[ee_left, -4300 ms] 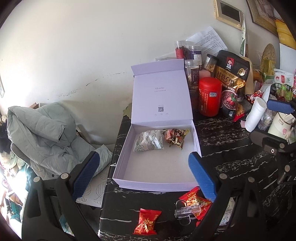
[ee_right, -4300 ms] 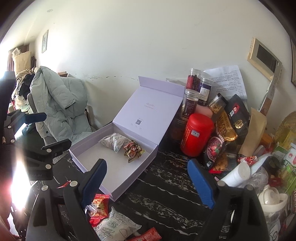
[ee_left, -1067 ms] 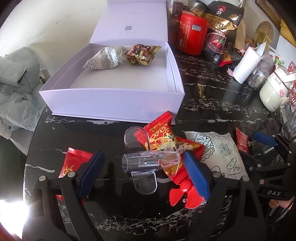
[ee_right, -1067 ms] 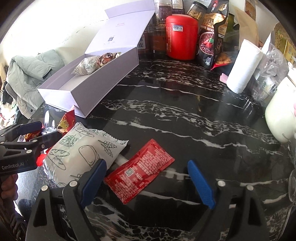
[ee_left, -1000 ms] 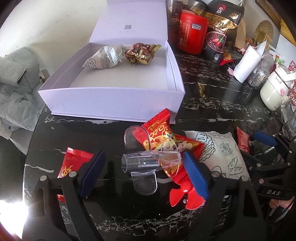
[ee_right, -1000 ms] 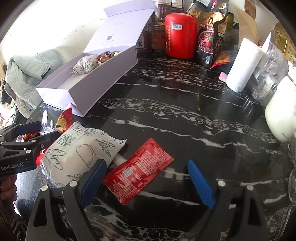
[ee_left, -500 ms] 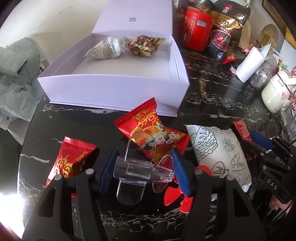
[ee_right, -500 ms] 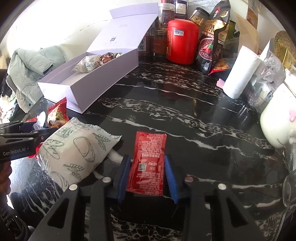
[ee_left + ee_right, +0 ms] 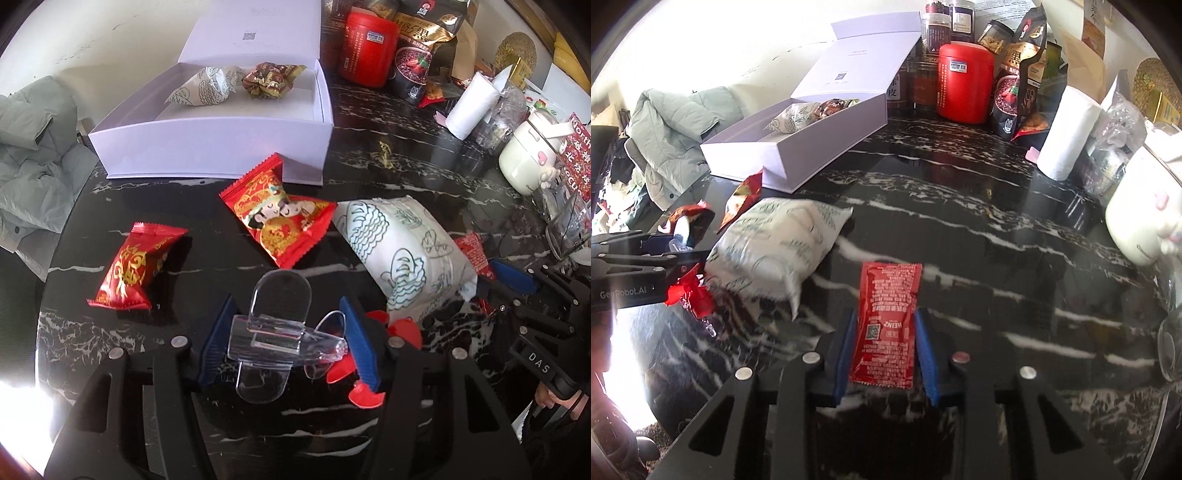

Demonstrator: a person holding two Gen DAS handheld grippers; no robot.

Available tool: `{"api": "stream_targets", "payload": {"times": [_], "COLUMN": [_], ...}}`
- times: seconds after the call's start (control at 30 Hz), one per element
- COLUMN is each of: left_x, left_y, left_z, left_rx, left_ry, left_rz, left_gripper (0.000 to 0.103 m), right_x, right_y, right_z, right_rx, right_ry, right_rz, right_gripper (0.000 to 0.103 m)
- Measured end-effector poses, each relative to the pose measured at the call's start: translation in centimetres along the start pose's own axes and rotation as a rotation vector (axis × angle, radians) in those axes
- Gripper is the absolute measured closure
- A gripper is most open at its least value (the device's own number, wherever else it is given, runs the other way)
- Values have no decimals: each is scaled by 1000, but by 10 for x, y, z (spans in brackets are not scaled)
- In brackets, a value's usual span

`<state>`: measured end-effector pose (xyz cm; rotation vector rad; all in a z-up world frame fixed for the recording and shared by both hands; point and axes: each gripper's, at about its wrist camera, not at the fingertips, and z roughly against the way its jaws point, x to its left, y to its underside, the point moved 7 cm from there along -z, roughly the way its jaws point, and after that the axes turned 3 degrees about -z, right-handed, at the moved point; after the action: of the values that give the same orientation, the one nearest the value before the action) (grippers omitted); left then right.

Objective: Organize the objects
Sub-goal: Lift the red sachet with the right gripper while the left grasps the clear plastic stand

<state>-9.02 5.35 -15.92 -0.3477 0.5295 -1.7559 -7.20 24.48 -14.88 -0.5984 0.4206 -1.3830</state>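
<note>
The open pale-lilac cardboard box [image 9: 827, 144] lies ahead and to the left of the right hand-held gripper [image 9: 884, 350], whose jaws have just been closing on the flat red ketchup sachet [image 9: 886, 325], long axis pointing away; the left hand-held gripper [image 9: 286, 343], nearer the box, clamps a clear plastic toy plane [image 9: 280, 328] crosswise.

The right tool [image 9: 884, 350] has just been closing and now clamps the red sauce packet [image 9: 888, 325]. White snack bag [image 9: 775, 251] at ten o'clock; open white box [image 9: 798, 147] beyond, on the black surface [image 9: 979, 229].
</note>
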Motion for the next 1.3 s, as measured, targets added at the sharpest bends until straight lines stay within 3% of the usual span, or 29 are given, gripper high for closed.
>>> {"api": "stream_targets", "payload": {"times": [0.2, 0.4, 0.57, 0.9, 1.3], "left_x": [-8, -8, -7, -5, -2], "left_y": [13, 17, 18, 28, 30], "left_z": [4, 8, 18, 17, 14], "left_rx": [4, -5, -37, -27, -22], "left_ry": [4, -49, -84, -64, -46], "left_rz": [-34, -62, -87, -99, -128], "left_gripper": [46, 45, 41, 38, 36], "right_x": [6, 10, 9, 9, 15], "right_y": [17, 22, 25, 32, 28], "right_z": [14, 17, 19, 23, 19], "right_rx": [1, -7, -12, -33, -22], "right_ry": [-4, 9, 1, 1, -8], "right_rz": [19, 44, 59, 60, 72], "right_gripper": [68, 64, 50, 36, 28]}}
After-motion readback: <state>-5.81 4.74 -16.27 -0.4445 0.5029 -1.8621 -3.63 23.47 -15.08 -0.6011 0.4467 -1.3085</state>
